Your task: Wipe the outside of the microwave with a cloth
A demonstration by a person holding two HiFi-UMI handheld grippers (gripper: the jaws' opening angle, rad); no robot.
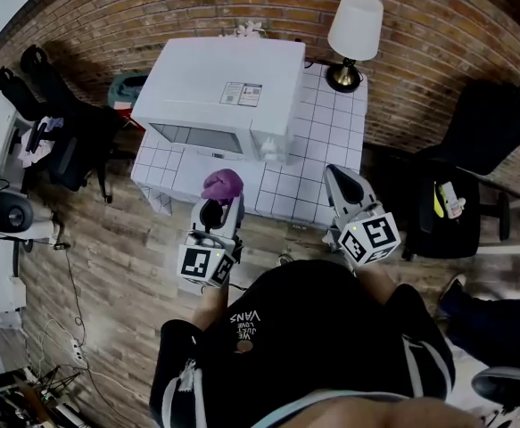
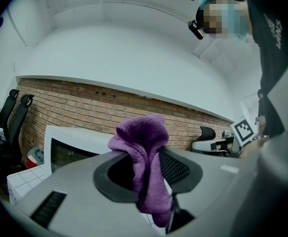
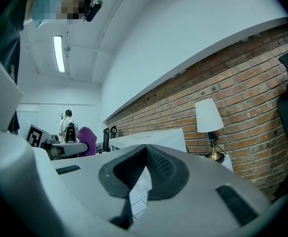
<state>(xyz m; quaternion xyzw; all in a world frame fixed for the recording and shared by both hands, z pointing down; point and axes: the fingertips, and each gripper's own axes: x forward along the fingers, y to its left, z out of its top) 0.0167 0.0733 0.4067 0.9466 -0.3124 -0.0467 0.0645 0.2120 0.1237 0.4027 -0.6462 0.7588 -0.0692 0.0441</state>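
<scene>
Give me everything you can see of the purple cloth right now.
The purple cloth is a soft, fuzzy, terry-like rag, bunched and folded. The left gripper has its jaws shut on its middle: a rounded hump stands above the grip and a tail hangs below. It is held up in front of the white microwave, over the near edge of the tiled table, and seems clear of both. Only the jaws touch it.
</scene>
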